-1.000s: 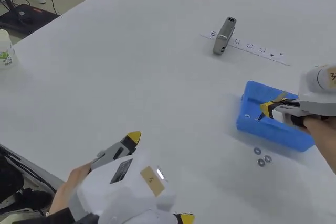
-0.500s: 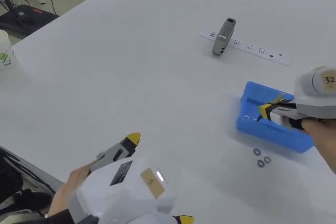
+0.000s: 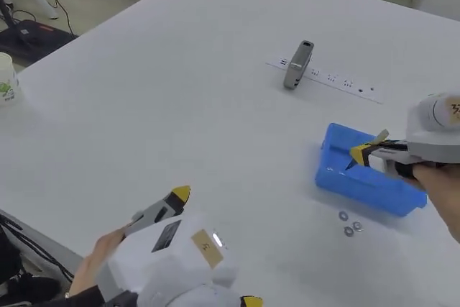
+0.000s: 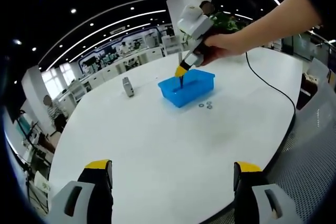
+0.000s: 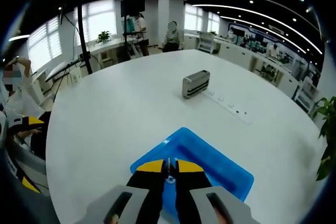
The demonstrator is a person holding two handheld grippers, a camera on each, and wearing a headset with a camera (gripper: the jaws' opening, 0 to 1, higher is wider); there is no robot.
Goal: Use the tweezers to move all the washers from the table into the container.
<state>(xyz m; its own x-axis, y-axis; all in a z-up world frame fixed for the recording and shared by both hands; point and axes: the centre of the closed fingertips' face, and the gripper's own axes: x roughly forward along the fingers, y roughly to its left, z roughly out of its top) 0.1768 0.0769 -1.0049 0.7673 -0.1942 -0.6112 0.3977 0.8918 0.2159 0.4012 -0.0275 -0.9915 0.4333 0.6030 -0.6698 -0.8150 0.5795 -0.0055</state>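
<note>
A blue container (image 3: 338, 177) sits on the white table at the right. Three small washers (image 3: 349, 224) lie on the table just in front of it, also seen as washers (image 4: 205, 105) in the left gripper view. My right gripper (image 3: 361, 152) hovers over the container's left part, shut on thin tweezers (image 5: 169, 170) whose tips point down into the container (image 5: 220, 163). The tweezers (image 4: 180, 81) hang from that gripper above the container (image 4: 197, 85). My left gripper (image 3: 215, 246) is near the table's front edge, open, with nothing between its fingers (image 4: 97, 179).
A grey box (image 3: 297, 64) rests on a white power strip (image 3: 338, 80) at the back. A paper cup (image 3: 6, 77) stands at the far left. The table edge runs along the front left, with cables on the floor beyond it.
The head camera has shifted, so everything sits a little lower and more to the left. The right gripper stays over the container with the tweezers. The left gripper has hardly moved.
</note>
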